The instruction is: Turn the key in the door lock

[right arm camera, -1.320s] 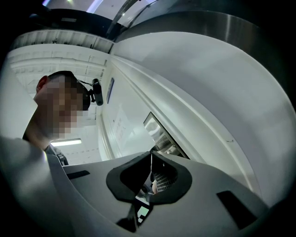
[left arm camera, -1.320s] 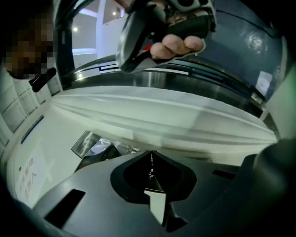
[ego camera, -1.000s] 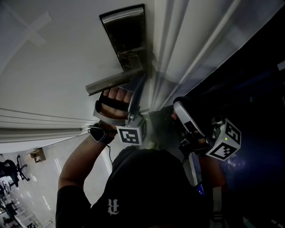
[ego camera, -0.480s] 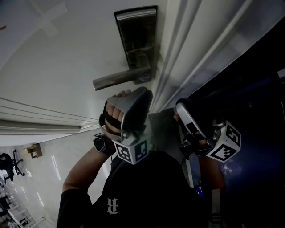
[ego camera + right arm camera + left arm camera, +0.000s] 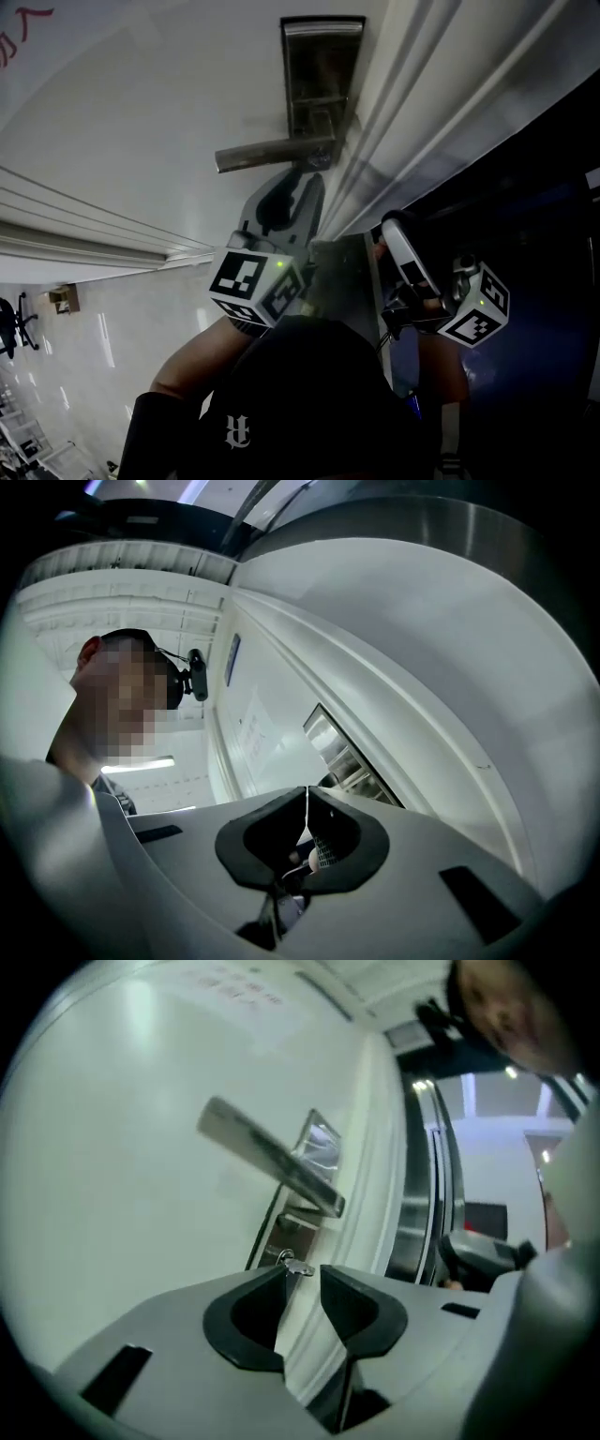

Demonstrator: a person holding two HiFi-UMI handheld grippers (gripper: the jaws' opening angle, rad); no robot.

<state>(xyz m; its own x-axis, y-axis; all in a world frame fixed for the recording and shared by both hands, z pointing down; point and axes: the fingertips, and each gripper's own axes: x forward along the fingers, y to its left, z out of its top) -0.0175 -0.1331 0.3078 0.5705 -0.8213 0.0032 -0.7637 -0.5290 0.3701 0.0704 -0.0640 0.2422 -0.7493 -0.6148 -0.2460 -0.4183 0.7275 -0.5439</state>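
**Now: our left gripper is open at the key, our right is closed and empty**

Largest before us is the white door (image 5: 141,112), with its ribbed white frame (image 5: 412,103) along the right edge. On the door near that edge sits the metal lock plate (image 5: 323,66). The lever handle (image 5: 272,155) sticks out from the plate toward the left of the head view.

Just below the handle we hold our left gripper (image 5: 305,183) with its tips up at the plate. In the left gripper view its jaws stand apart. The key (image 5: 298,1267) sits in the lock under the handle, right at the jaw tips and close against the left-hand one. We cannot tell whether it touches.

Our right gripper (image 5: 307,803) hangs beside the frame, away from the lock, jaws pressed together with nothing between them.
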